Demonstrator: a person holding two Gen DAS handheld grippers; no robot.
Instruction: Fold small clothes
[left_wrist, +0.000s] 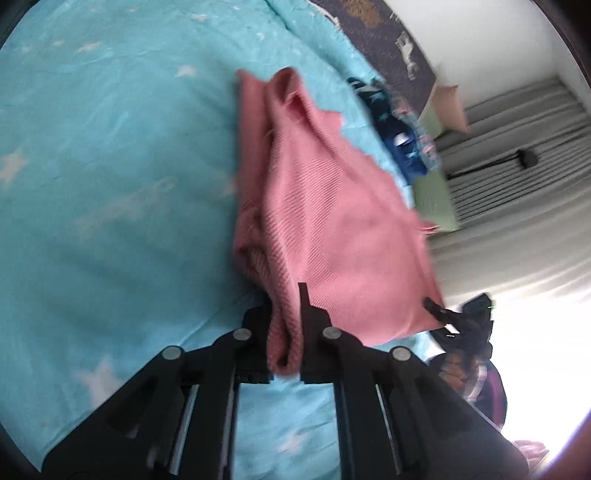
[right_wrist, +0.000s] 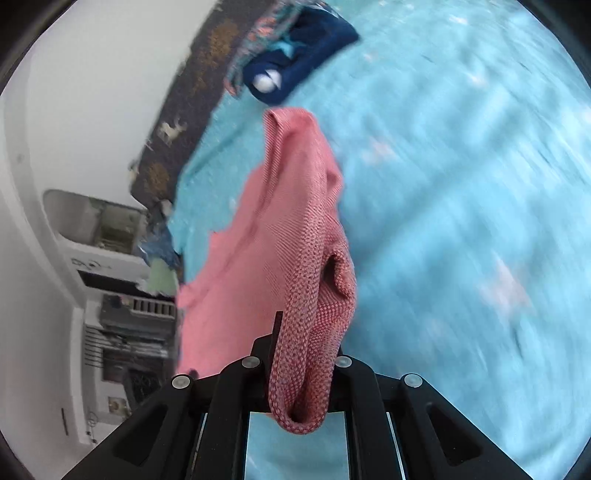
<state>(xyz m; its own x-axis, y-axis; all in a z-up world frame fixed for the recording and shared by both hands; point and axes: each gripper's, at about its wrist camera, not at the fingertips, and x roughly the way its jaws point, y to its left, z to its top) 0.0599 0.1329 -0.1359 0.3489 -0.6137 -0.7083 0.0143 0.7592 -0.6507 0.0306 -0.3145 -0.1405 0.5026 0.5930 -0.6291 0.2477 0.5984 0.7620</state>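
Left gripper (left_wrist: 286, 325) and right gripper (right_wrist: 304, 369) each clamp a bunched edge of the pink knit garment (left_wrist: 325, 221).
Soft, light, droopy; hangs mid-frame over the blue bed (left_wrist: 110, 166), probably clear of it; grip corners.

I had the left gripper (left_wrist: 286, 317) clamped tight on a bunched fold, angled downward; the right gripper (right_wrist: 304, 354) was pinched just as narrowly on its own fold, also tilted downward.

garment (left_wrist: 332, 221) between both tools, above bedsheet (left_wrist: 110, 184) | clothes pile (right_wrist: 306, 55) beyond, on sheet
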